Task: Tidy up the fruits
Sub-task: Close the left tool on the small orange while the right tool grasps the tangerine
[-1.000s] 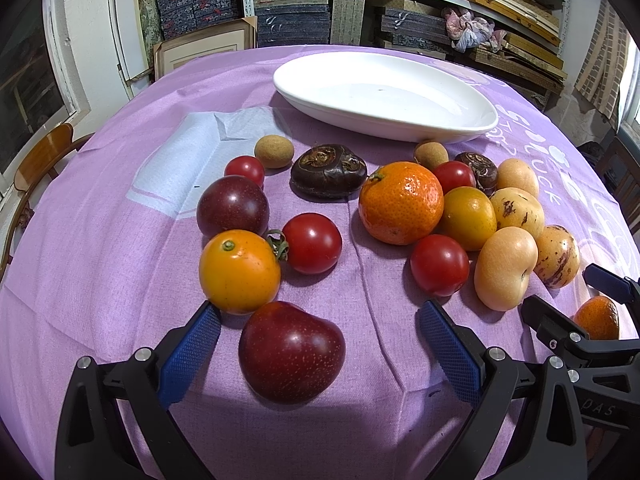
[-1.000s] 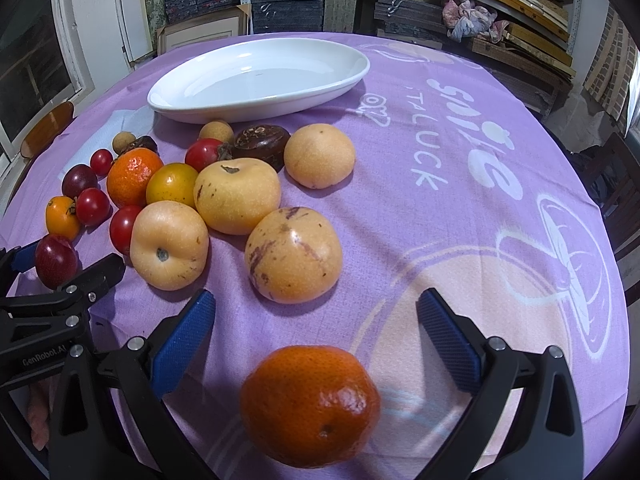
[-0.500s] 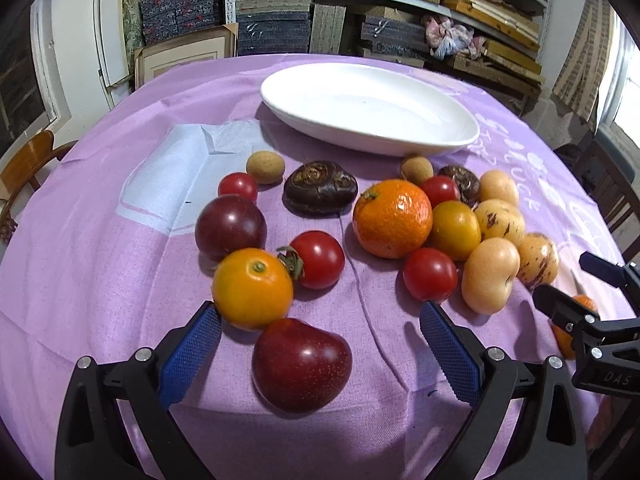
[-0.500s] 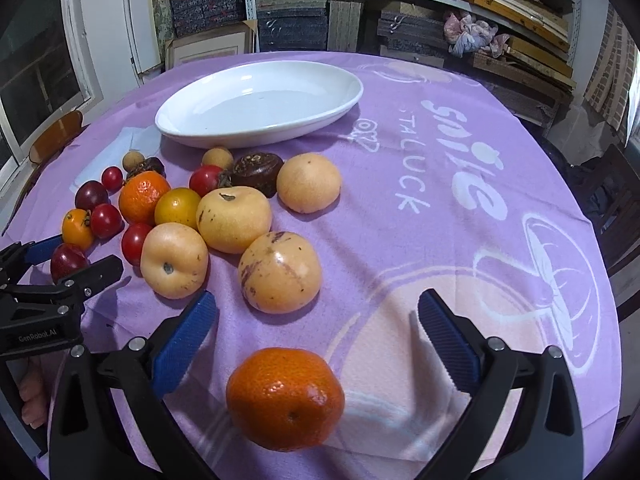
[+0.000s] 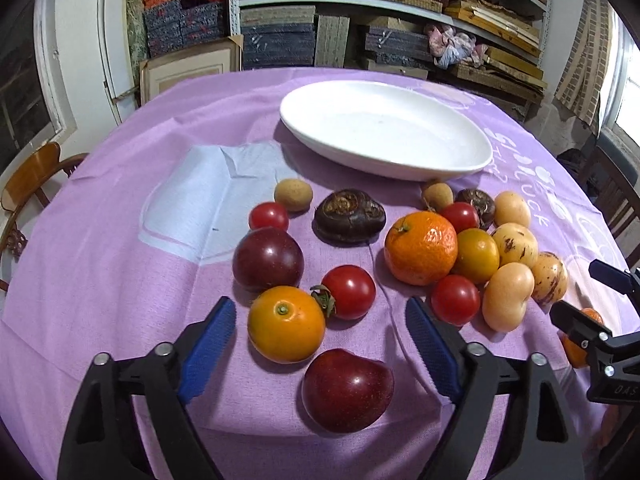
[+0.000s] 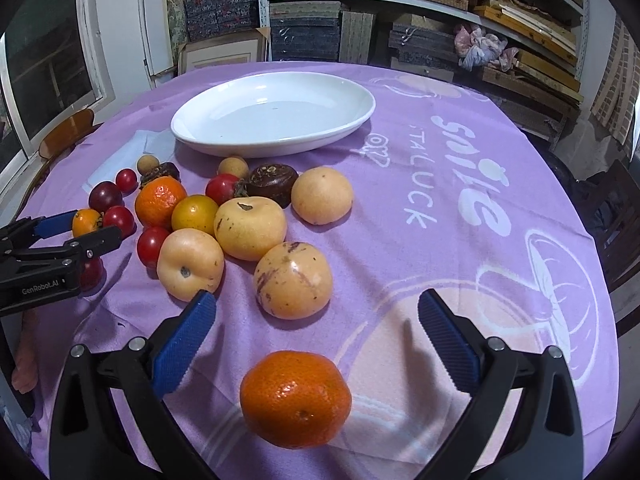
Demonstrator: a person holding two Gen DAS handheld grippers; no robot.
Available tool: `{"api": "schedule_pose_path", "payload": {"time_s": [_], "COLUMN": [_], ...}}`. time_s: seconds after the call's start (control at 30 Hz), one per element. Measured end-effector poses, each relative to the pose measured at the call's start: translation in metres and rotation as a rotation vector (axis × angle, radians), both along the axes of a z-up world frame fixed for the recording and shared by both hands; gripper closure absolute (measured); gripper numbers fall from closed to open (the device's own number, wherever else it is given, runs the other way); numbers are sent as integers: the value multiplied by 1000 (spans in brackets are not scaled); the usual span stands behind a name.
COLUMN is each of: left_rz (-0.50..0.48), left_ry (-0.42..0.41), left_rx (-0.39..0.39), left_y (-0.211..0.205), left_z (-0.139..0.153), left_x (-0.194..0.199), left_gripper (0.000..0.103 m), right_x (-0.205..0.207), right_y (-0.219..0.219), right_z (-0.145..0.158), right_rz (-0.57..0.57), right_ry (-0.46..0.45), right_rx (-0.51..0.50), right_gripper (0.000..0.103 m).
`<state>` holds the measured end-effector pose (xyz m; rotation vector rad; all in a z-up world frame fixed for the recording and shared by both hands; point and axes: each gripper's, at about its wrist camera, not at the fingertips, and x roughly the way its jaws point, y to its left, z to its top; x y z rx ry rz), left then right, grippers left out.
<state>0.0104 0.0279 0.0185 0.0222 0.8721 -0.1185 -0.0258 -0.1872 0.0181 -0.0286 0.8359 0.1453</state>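
Several fruits lie on the purple tablecloth in front of an empty white plate [image 5: 400, 168] [image 6: 272, 148]. My left gripper [image 5: 320, 340] hangs over the near fruits with its jaws closing. An orange-yellow tomato [image 5: 286, 324] and a dark red plum [image 5: 347, 390] lie between the blue pads [image 5: 212, 344], and neither pad touches them. My right gripper [image 6: 316, 340] stands open, with a mandarin [image 6: 295, 398] low between its fingers and clear of both pads. The left gripper [image 6: 60, 236] also shows at the left edge of the right wrist view.
More fruit lies in a cluster: a second mandarin [image 5: 420, 254], red tomatoes [image 5: 349, 292], a dark plum [image 5: 268, 258], pale yellow fruits [image 6: 250, 228] and brown water chestnuts [image 5: 350, 216]. A wooden chair [image 5: 28, 184] stands at the left. Shelves of stacked goods line the back wall.
The left gripper's blue pads have come closer together around the tomato and the plum. Both views have tilted up slightly. No fruit has moved.
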Motion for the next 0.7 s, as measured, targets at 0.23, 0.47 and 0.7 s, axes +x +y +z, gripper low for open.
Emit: {"api": "schedule_pose_path", "payload": {"time_s": [0.23,0.47,0.7], "left_rz": [4,-18,-114], "left_ry": [75,81,87], "left_rx": [-111,-112,-36], "left_y": [28,39,21], "left_z": [-2,2,2], "left_x": [2,-3,8], "left_gripper": [24,37,55], "right_x": [1,3,5], "right_y": [-6,0,-2], "right_z": [-1,-5,-7], "right_rz": [-18,2,-7], "right_ry": [8,24,26], "right_rx": [18,2,9], "right_gripper": [4,4,4]}}
